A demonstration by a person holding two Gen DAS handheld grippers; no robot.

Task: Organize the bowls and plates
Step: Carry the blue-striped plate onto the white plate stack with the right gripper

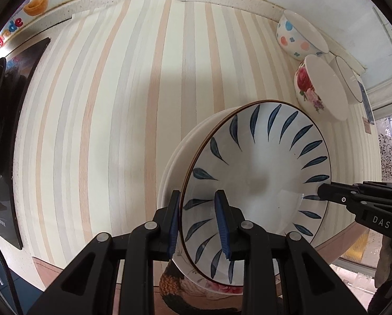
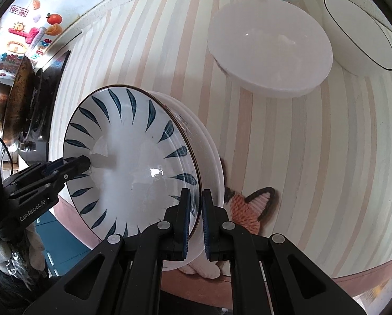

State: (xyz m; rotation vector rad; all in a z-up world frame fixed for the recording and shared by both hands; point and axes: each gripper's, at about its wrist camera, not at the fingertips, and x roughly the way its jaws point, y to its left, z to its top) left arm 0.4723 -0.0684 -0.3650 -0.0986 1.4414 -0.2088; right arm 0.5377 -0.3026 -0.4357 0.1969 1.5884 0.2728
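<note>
Blue-leaf plate (image 1: 259, 181) sits on top of a stack of white plates (image 1: 175, 168) near the desk's (image 1: 104, 105) front edge. Both grippers pinch its rim from opposite sides: left gripper (image 1: 200, 223) has its fingers across the rim, right gripper (image 2: 196, 220) fingers narrow on the other edge. Left view shows the rose bowl's (image 1: 316, 89) flowers and a dotted bowl (image 1: 298, 36); right view only catches the rose bowl's white inside, plus a knitted cat mat (image 2: 251, 210) under the stack.
</note>
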